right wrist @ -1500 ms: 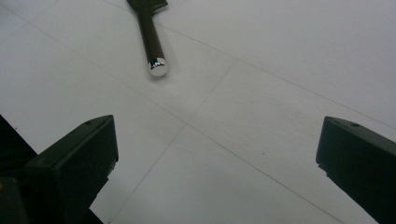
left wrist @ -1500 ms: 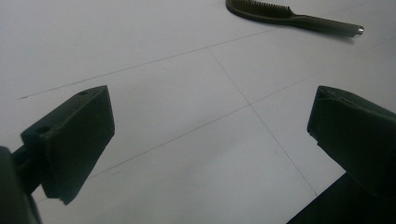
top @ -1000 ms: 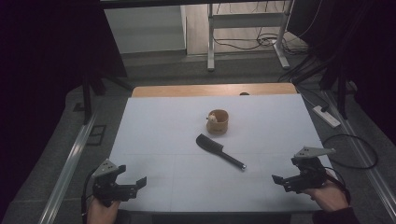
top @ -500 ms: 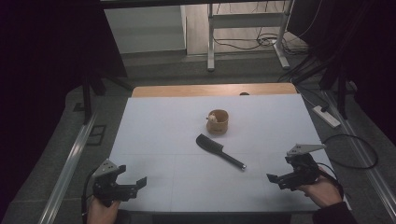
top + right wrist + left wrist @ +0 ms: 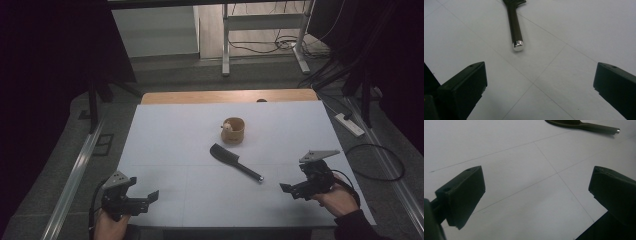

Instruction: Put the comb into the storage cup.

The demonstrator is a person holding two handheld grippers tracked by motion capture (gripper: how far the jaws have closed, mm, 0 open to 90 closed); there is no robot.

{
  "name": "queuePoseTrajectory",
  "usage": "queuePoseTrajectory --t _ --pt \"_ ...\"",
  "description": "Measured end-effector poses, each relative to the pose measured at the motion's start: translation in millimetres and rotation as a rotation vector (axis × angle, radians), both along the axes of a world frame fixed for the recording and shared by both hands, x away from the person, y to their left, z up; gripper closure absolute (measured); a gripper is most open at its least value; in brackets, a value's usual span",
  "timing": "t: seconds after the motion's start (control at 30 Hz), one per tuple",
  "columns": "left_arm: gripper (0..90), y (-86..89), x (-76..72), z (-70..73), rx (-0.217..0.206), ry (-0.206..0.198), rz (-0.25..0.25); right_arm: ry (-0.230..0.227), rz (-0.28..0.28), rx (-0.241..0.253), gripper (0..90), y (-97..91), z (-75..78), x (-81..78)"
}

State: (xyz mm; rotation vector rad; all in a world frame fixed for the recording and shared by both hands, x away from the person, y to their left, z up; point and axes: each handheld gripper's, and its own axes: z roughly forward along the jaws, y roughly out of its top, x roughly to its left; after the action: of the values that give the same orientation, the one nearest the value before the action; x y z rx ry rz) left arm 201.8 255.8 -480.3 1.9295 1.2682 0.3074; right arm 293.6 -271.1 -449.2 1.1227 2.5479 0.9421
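Right gripper (image 5: pixel 295 189): fingers (image 5: pixel 464 87) spread wide, nothing between them, hovering low over the white bench (image 5: pixel 170 135) at its near right. In the right gripper view the comb (image 5: pixel 235 161) lay just ahead and slightly left of centre, its metal-capped handle end (image 5: pixel 517 45) pointing back toward the fingers. Left gripper (image 5: pixel 135 199): fingers (image 5: pixel 464 195) likewise spread and empty, at the near left corner; the comb handle (image 5: pixel 599 128) sat at the far right of the left gripper view, well apart. On the bench the comb lay flat near the middle, toothed head far-left, handle running near-right. A small wooden cup (image 5: pixel 233 131) with a pale object inside stood just beyond the head, close but apparently not touching. Judgement: the step in hand was the right gripper's reach for the comb handle. To do it well, advance along the handle's line, turn the fingers to straddle it crosswise, go low enough that the lower edges nearly graze the bench, and close behind the metal cap, not on it, as the cap looked slippery. Keep the head from sweeping into the cup on lift.
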Motion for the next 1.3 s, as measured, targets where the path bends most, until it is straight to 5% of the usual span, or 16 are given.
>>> queuePoseTrajectory --t 0.73,1.3 --pt "2.0 -10.1 3.7 -0.8 0.079 0.027 -0.042 0.023 0.046 -0.037 0.0 27.7 2.0 23.8" --pt "2.0 -9.5 4.6 -0.9 0.074 0.033 -0.044 0.036 0.080 -0.061 0.0 47.1 -0.3 36.1"
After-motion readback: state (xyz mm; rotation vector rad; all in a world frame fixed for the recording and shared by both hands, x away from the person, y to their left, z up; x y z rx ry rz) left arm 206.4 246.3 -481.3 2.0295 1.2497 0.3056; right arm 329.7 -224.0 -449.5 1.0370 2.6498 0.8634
